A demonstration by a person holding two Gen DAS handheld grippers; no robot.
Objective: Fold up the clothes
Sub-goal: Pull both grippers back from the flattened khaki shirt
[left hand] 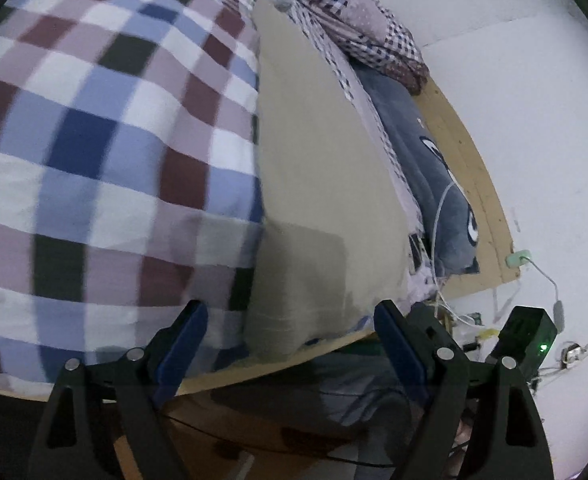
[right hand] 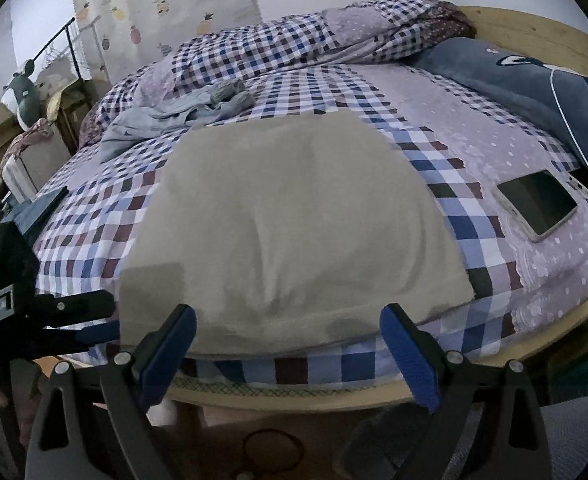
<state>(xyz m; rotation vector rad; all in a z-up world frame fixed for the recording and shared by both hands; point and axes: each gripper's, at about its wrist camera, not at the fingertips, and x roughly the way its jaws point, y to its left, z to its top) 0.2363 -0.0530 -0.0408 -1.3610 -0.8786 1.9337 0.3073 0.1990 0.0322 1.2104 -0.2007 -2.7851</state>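
Both grippers are hanging at the foot edge of the bed with nothing in them. The right gripper (right hand: 287, 344) has its blue pads spread wide apart, empty, aimed at the near edge of the beige folded garment (right hand: 294, 220). The left gripper (left hand: 289, 334) is spread wide too, holding nothing, lined up with the garment's corner (left hand: 318, 184).

The garment lies flat on the checked bedsheet (right hand: 470, 216), near edge right at the wooden bed frame (right hand: 285, 390). A patch on its near left corner looks darker; can't tell if that's a pocket or a shadow.

No readable writing anywhere. The phone (right hand: 536, 204) lies screen-up and dark. The grey plush pillow (right hand: 534, 92) has a white design that's cut off by the frame. A crumpled bluish-grey garment (right hand: 173, 116) lies further back, too bunched to identify. Left wrist view is blurry.
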